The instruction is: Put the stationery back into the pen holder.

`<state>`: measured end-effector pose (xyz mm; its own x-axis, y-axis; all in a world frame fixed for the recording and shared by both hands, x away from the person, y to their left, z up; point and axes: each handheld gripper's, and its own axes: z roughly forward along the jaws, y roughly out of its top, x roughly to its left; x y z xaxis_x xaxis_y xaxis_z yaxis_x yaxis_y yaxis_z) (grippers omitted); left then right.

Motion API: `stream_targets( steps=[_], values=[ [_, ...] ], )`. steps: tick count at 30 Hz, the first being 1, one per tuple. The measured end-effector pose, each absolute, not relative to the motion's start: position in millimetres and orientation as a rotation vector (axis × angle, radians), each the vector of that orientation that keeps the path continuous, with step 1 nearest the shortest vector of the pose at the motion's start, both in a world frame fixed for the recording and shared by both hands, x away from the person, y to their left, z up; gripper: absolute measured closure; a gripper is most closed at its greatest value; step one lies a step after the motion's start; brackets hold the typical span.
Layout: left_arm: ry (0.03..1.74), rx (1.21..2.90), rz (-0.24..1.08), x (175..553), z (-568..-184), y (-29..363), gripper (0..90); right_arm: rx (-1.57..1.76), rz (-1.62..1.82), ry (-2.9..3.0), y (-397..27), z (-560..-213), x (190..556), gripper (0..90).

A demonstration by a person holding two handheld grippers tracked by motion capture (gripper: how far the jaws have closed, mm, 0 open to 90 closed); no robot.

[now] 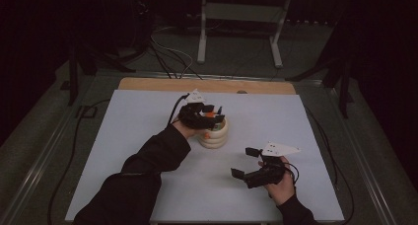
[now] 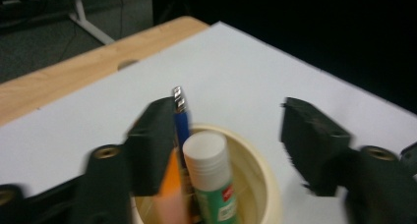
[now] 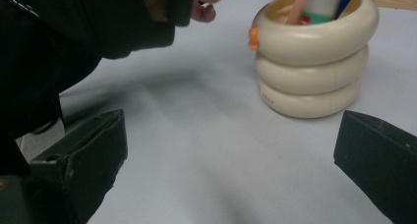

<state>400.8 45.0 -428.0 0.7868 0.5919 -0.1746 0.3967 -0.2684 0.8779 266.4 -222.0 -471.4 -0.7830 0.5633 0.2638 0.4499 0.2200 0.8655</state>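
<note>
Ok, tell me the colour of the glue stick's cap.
White; the cap tops a green glue stick. Best seen in the left gripper view.

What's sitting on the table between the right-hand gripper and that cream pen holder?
Nothing: in the right gripper view the white table sheet runs bare from the right gripper up to the cream pen holder.

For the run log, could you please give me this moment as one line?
left gripper: open above cup | cup holds glue stick, blue pen | right gripper: open, nothing between jaws
</note>
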Motion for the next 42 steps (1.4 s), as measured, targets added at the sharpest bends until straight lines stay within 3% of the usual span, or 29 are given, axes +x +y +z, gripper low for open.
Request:
stream_targets(
  steps=[2, 10, 29, 42],
  values=[
    [0.759, 1.891, 0.231, 400, -424, 48, 23.3, 0.989, 1.620, 2.368, -222, -471, 266, 0.0],
    [0.727, 1.885, 0.169, 393, -413, 61, 1.1, 0.986, 1.620, 2.367, -222, -471, 266, 0.0],
    [0.625, 1.866, 0.115, 361, -404, 104, 0.1, 0.989, 1.619, 2.357, -223, -471, 266, 0.0],
    [0.583, 1.850, 0.090, 327, -421, 134, 0.1, 0.990, 1.609, 2.347, -224, -471, 266, 0.0]
  ],
)
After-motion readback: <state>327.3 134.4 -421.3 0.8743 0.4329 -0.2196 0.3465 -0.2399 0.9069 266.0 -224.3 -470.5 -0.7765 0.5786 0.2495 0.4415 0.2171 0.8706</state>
